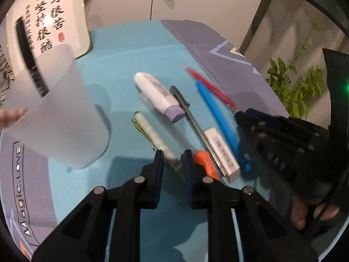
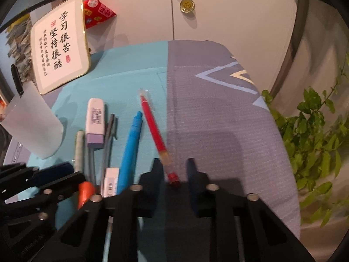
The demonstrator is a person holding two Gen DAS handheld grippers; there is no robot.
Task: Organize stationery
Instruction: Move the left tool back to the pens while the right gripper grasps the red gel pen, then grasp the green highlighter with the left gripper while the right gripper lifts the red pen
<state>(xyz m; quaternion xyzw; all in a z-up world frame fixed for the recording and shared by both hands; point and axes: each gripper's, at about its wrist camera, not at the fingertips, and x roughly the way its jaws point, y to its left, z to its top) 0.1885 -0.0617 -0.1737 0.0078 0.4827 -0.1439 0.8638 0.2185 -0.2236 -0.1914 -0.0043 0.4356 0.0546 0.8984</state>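
Two hand-held grippers hover over a row of stationery laid out on a blue-and-grey cloth [image 2: 218,113], apparently spread side by side so each piece can be picked singly. Nearest, the left gripper [image 1: 173,160] has its jaws apart with nothing pinched, straddling the tip of a green-patterned pen [image 1: 156,136], with an orange marker [image 1: 205,162] just beside its right finger. The right gripper [image 2: 173,167] is likewise spread and empty, its jaws either side of the near end of a red pen [image 2: 154,131], a stance that suggests this pen is the next pick, though that is only a reading. Counted across the cloth: one red pen, one blue pen [image 2: 129,148], one thin grey pen [image 2: 109,135], one green-patterned pen, one orange marker, one white eraser [image 1: 221,150] and one white highlighter with a purple end [image 2: 94,122]: seven loose pieces, all lying roughly parallel and near one another. Farther left, one frosted plastic cup [image 1: 54,113] is tilted with its mouth away from the cameras; a fingertip at its edge seems to hold it, and one dark pen [image 1: 30,59] stands out of it, so the cup looks to be the collecting place. At the back lean one framed calligraphy card [image 2: 59,43] and one hanging medal [image 2: 187,4]; a leafy plant [image 2: 316,131] stands off to the right
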